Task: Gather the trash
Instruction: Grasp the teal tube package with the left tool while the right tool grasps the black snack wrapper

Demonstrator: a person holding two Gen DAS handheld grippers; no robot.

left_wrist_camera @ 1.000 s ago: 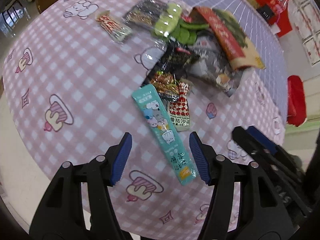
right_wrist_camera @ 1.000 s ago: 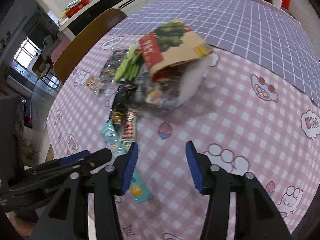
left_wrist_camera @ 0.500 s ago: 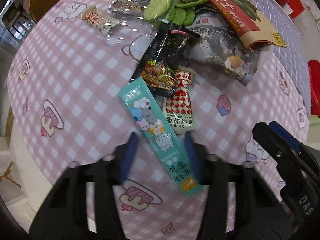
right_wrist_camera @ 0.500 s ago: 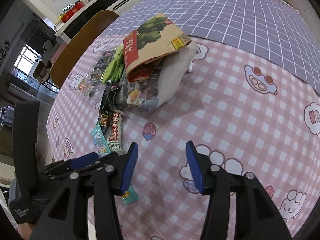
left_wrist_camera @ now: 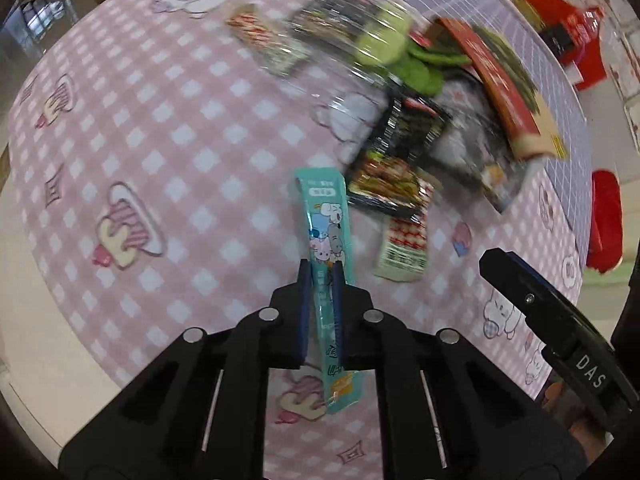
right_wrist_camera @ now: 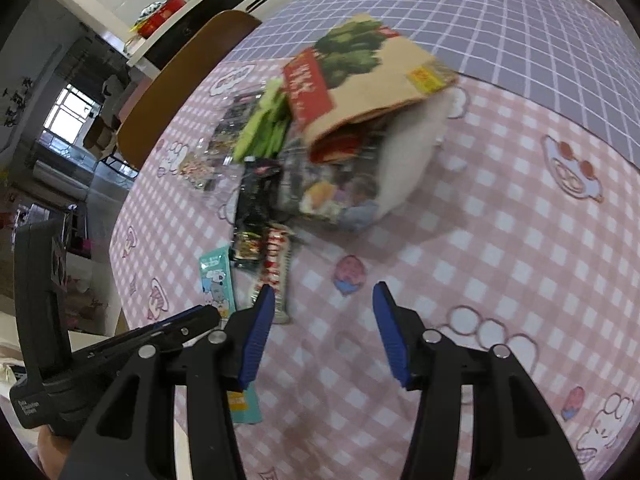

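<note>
A long teal wrapper (left_wrist_camera: 326, 220) with cartoon animals is pinched on its lower half between the pads of my left gripper (left_wrist_camera: 320, 276), which is shut on it. Its far end points toward the pile of trash. The right wrist view shows the same teal wrapper (right_wrist_camera: 216, 280) beside my left gripper (right_wrist_camera: 180, 324). My right gripper (right_wrist_camera: 324, 304) hangs open over the pink checked cloth with nothing between its fingers. Just left of it lies a red-and-white sachet (right_wrist_camera: 274, 264).
Beyond the sachet (left_wrist_camera: 404, 244) lie a black snack wrapper (left_wrist_camera: 400, 152), green packets (left_wrist_camera: 400, 52), a small red-striped wrapper (left_wrist_camera: 260, 36) and a brown paper bag (right_wrist_camera: 372, 80). A purple grid cloth (right_wrist_camera: 480, 20) covers the far table. A wooden chair (right_wrist_camera: 172, 92) stands at the table's left edge.
The left jaws have closed from wide apart onto the teal wrapper, which now runs straight between the pads instead of lying slanted. The right gripper stays open and has hardly moved.
</note>
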